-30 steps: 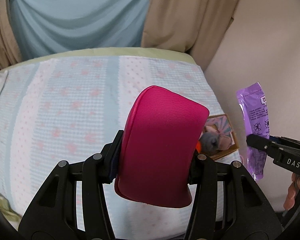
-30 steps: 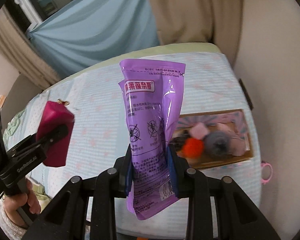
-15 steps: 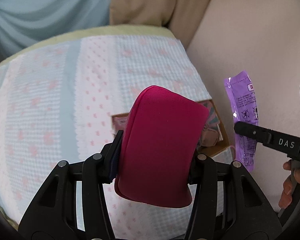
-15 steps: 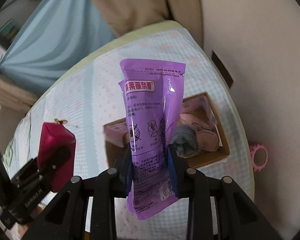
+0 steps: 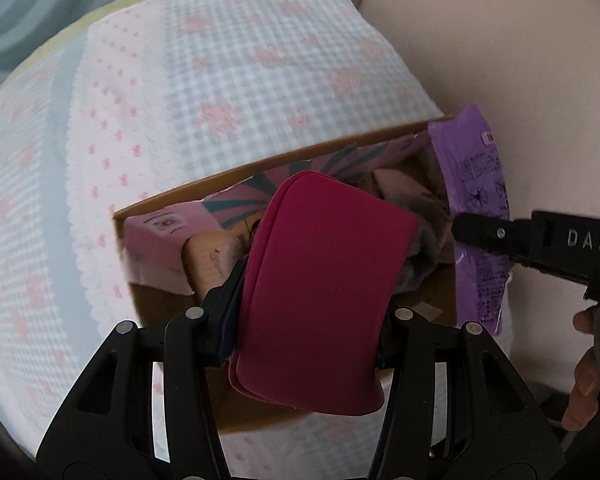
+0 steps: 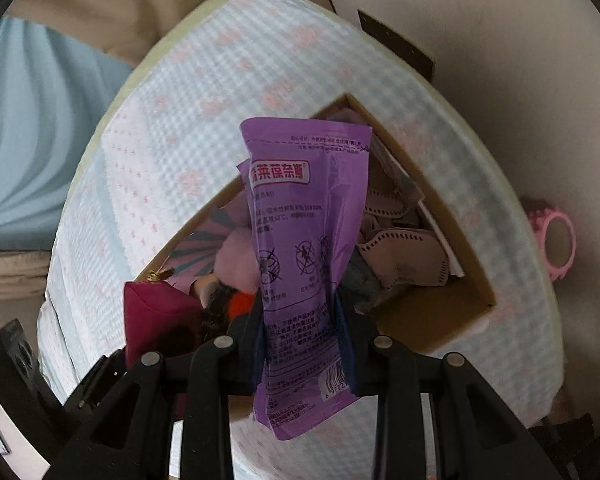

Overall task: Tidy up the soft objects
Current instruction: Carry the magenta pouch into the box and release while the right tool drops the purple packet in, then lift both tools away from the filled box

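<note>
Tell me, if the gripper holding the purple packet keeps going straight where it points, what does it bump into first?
Probably the soft things piled in the cardboard box. The right gripper, shut on the purple packet, points down into it, so the packet's tip would likely touch that pile first, though depth is hard to judge.

Matte black left claw [image 5: 312, 320], silver screws, right claw [image 5: 460, 226] marked "DAS" in white

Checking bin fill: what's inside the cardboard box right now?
In the cardboard box: pink pompom, orange ball, grey fuzzy item, pinkish masks. The purple packet and magenta pouch cover the middle; anything beneath is hidden.
</note>
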Demonstrator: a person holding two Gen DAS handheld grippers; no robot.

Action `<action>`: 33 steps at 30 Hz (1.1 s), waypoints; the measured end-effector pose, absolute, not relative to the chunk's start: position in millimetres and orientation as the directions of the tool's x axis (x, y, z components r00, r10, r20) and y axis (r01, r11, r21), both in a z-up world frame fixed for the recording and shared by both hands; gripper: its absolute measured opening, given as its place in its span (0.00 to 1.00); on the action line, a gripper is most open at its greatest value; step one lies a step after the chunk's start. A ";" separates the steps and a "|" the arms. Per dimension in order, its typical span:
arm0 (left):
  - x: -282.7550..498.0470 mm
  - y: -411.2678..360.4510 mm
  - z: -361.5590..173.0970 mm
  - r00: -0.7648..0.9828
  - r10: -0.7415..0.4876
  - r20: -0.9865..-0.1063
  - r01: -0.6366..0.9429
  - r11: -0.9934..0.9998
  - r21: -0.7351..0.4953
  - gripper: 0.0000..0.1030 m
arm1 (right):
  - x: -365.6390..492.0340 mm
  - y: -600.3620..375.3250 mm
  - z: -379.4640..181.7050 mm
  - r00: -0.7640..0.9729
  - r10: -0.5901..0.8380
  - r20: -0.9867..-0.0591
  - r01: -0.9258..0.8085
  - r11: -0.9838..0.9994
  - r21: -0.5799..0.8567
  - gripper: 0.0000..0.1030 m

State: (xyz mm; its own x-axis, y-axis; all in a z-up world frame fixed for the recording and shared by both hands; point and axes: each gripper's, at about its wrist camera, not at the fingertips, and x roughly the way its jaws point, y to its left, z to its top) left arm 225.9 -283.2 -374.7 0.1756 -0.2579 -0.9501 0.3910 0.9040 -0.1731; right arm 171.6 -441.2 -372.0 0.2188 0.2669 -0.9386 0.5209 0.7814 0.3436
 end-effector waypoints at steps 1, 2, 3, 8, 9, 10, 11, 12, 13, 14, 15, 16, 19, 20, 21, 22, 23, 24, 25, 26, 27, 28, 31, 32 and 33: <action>226.9 -285.7 -377.4 0.171 -0.253 -0.952 0.400 0.901 -0.167 0.45 | 173.8 -441.7 -375.9 0.215 0.266 -0.940 0.530 0.776 0.341 0.28; 227.8 -288.0 -379.4 0.165 -0.248 -0.955 0.411 0.897 -0.162 0.49 | 175.7 -442.7 -378.9 0.214 0.262 -0.941 0.546 0.767 0.338 0.32; 228.5 -290.0 -380.1 0.164 -0.239 -0.957 0.416 0.896 -0.153 0.54 | 177.5 -443.9 -381.0 0.208 0.258 -0.943 0.562 0.758 0.331 0.46; 231.2 -285.4 -381.1 0.164 -0.206 -0.965 0.419 0.900 -0.121 0.99 | 182.0 -439.8 -384.7 0.156 0.225 -0.962 0.570 0.775 0.274 0.95; 231.2 -283.5 -381.0 0.160 -0.211 -0.964 0.416 0.900 -0.128 0.99 | 182.1 -437.5 -385.3 0.144 0.215 -0.966 0.561 0.786 0.258 0.99; 231.7 -281.6 -382.6 0.152 -0.211 -0.966 0.412 0.902 -0.132 0.99 | 181.7 -436.3 -385.4 0.138 0.200 -0.970 0.556 0.795 0.243 0.99; 232.0 -279.8 -384.8 0.143 -0.211 -0.967 0.409 0.902 -0.136 0.99 | 181.5 -434.2 -384.9 0.138 0.182 -0.974 0.546 0.806 0.228 0.99; 232.0 -278.2 -386.2 0.139 -0.208 -0.968 0.407 0.904 -0.135 0.99 | 182.0 -433.2 -384.4 0.139 0.176 -0.975 0.538 0.813 0.224 0.99; 231.4 -276.9 -386.4 0.140 -0.203 -0.969 0.404 0.905 -0.131 0.99 | 181.4 -430.9 -383.0 0.138 0.173 -0.975 0.531 0.818 0.221 0.99; 229.9 -275.4 -385.7 0.142 -0.198 -0.970 0.402 0.907 -0.127 0.99 | 180.7 -428.9 -381.1 0.140 0.170 -0.975 0.525 0.822 0.219 0.99; 228.5 -273.7 -384.5 0.145 -0.197 -0.970 0.400 0.908 -0.124 0.99 | 180.1 -427.2 -379.0 0.144 0.167 -0.975 0.520 0.826 0.218 0.99; 226.8 -271.8 -382.7 0.147 -0.198 -0.969 0.397 0.909 -0.126 0.99 | 179.1 -425.3 -375.4 0.150 0.162 -0.975 0.511 0.832 0.216 0.99; 221.7 -265.5 -374.4 0.160 -0.206 -0.965 0.388 0.912 -0.130 0.99 | 177.6 -420.4 -367.0 0.164 0.150 -0.975 0.489 0.846 0.213 0.99; 220.5 -263.8 -371.8 0.165 -0.209 -0.964 0.386 0.913 -0.131 0.99 | 175.8 -417.4 -362.5 0.173 0.146 -0.974 0.482 0.850 0.213 0.99; 218.1 -260.8 -366.3 0.174 -0.212 -0.962 0.383 0.914 -0.133 0.99 | 176.9 -416.3 -359.3 0.180 0.144 -0.973 0.475 0.853 0.214 0.99; 216.1 -258.0 -361.4 0.183 -0.215 -0.959 0.381 0.915 -0.132 0.99 | 174.1 -414.0 -352.4 0.190 0.138 -0.972 0.467 0.858 0.213 0.99; 214.5 -255.9 -357.1 0.192 -0.216 -0.957 0.380 0.916 -0.131 0.99 | 176.6 -411.2 -350.9 0.197 0.133 -0.971 0.463 0.861 0.212 0.99; 212.5 -253.6 -352.0 0.198 -0.213 -0.957 0.375 0.918 -0.127 0.99 | 174.4 -408.0 -344.1 0.209 0.127 -0.970 0.457 0.864 0.212 0.99; 209.8 -250.7 -345.6 0.209 -0.215 -0.954 0.374 0.919 -0.125 0.99 | 170.9 -405.0 -335.1 0.223 0.122 -0.967 0.446 0.869 0.213 0.99; 206.4 -247.1 -338.1 0.223 -0.217 -0.950 0.372 0.920 -0.123 0.99 | 168.1 -402.8 -328.4 0.232 0.117 -0.965 0.439 0.873 0.212 0.99; 203.4 -243.7 -330.7 0.235 -0.217 -0.947 0.370 0.921 -0.119 0.99 | 165.1 -399.8 -320.1 0.244 0.110 -0.964 0.430 0.878 0.209 0.99; 198.7 -238.3 -319.9 0.253 -0.219 -0.942 0.366 0.923 -0.117 0.99 | 161.1 -396.4 -310.5 0.258 0.100 -0.961 0.420 0.884 0.204 0.99; 185.3 -221.5 -289.4 0.300 -0.233 -0.925 0.351 0.929 -0.120 0.99 | 147.1 -384.1 -279.0 0.302 0.065 -0.951 0.374 0.909 0.181 0.99; 182.0 -216.8 -282.1 0.313 -0.235 -0.920 0.345 0.931 -0.121 0.99 | 143.6 -381.6 -270.3 0.314 0.058 -0.948 0.362 0.916 0.176 0.99; 176.1 -208.9 -270.1 0.331 -0.239 -0.913 0.336 0.934 -0.123 0.99 | 139.3 -376.5 -259.9 0.328 0.052 -0.943 0.344 0.923 0.170 0.99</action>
State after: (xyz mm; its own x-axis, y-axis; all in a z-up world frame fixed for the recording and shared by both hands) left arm 176.1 -208.9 -270.1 0.3313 -0.2393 -0.9126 0.3362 0.9338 -0.1228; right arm 139.3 -376.5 -259.9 0.3283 0.0517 -0.9432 0.3443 0.9232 0.1704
